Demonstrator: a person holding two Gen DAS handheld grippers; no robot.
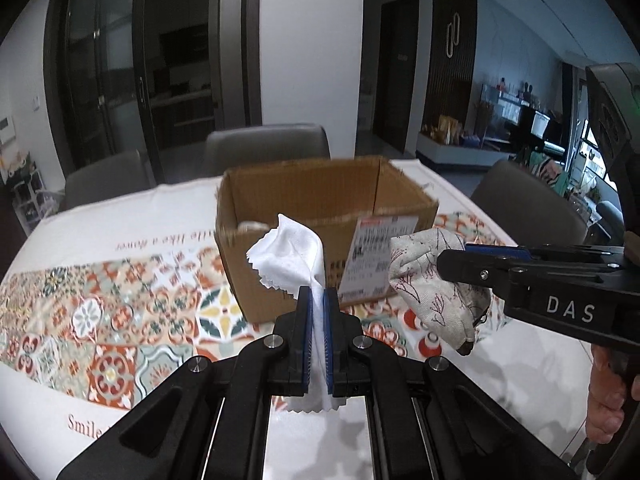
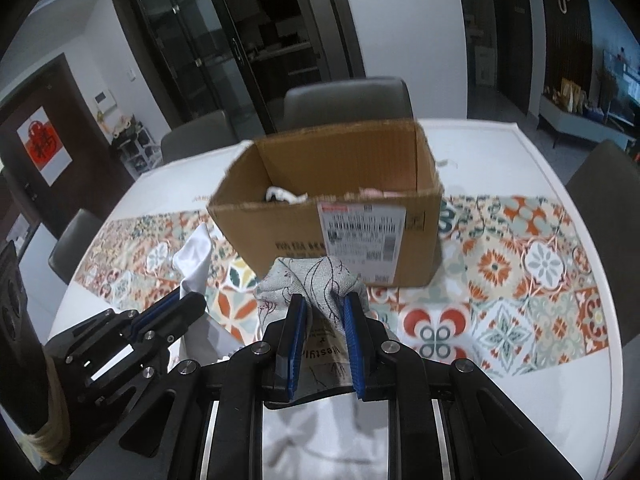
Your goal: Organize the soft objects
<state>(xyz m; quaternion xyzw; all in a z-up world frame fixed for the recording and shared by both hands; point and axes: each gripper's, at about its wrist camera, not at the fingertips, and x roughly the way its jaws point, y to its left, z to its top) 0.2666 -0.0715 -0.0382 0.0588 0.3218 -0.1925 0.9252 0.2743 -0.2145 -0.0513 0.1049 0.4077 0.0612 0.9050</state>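
Corrugated brown cardboard box (image 1: 320, 216) stands open-topped at frame centre on a tablecloth (image 1: 100, 312) printed with tile patterns; a white shipping label (image 2: 364, 232) covers its near wall. Left gripper (image 1: 318, 332), lower centre of the left view, is closed on a thin white cloth (image 1: 292, 256) with pinked zigzag edges, which rises crumpled above the blue pads. Right gripper (image 2: 322, 340), lower centre of the right view, pinches a beige woven pouch (image 2: 316, 280) printed with dark branch motifs. Both items hang just in front of the box.
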